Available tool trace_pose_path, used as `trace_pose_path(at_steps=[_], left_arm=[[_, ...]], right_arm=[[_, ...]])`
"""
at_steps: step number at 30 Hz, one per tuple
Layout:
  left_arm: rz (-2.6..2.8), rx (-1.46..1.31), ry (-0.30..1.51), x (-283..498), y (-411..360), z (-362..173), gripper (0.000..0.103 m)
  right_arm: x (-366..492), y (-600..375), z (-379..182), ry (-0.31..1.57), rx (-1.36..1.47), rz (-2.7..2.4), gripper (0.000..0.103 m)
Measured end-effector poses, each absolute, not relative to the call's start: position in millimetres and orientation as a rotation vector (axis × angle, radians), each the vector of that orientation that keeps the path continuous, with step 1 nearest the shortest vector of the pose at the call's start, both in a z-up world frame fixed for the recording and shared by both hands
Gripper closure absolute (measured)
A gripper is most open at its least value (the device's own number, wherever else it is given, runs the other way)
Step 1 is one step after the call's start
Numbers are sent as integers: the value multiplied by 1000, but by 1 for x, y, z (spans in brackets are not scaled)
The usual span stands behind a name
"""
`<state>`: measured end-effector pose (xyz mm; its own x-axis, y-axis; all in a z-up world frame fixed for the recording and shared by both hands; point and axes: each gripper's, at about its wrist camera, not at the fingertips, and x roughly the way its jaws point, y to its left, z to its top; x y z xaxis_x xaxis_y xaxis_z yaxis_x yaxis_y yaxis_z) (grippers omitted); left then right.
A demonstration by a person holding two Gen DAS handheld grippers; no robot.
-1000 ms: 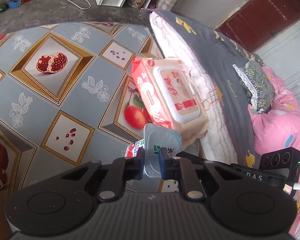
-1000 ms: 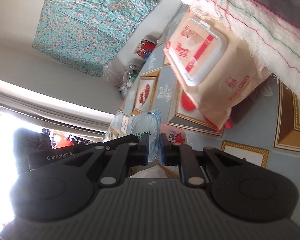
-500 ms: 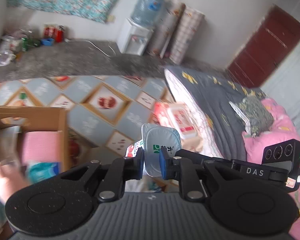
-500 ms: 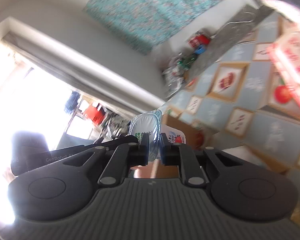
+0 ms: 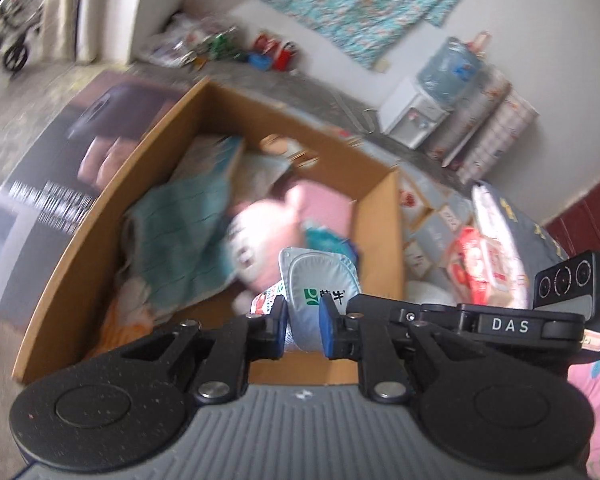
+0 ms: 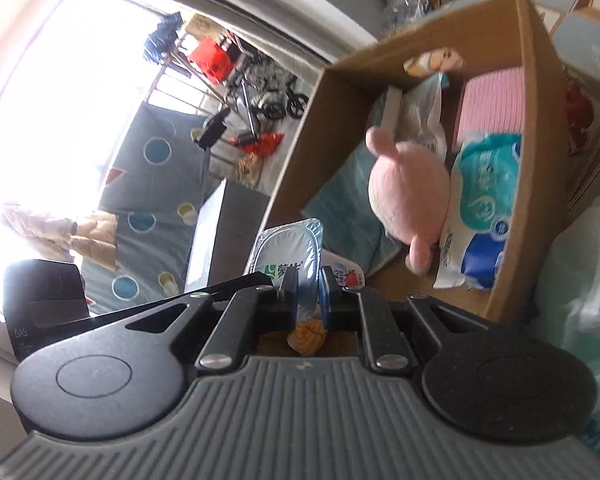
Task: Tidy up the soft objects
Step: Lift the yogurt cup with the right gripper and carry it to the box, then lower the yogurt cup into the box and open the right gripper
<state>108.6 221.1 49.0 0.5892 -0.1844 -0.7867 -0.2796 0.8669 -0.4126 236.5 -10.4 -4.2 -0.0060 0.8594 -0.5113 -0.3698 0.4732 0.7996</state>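
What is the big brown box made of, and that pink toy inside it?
The box looks like cardboard: matte brown walls with thin, raw cut edges. The pink toy looks like soft plush fabric, probably stuffed: fuzzy matte surface, rounded puffy body with stubby ears.

Patterned floor mat (image 5: 432, 224) bearing an open cardboard box (image 5: 380, 240) and a red-and-white wipes pack (image 5: 480, 264) beside it.
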Motion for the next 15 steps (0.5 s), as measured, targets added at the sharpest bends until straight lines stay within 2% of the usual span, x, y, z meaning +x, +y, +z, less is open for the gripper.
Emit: trace_pose_path(at_steps=[6,15], left_arm=[[125,-606,1024,93,260,4,86],[168,-625,1100,87,279,-30,85]], right_arm=[[226,36,-38,1380,410,1023,91],[218,74,-63,1455,300,1011,91]])
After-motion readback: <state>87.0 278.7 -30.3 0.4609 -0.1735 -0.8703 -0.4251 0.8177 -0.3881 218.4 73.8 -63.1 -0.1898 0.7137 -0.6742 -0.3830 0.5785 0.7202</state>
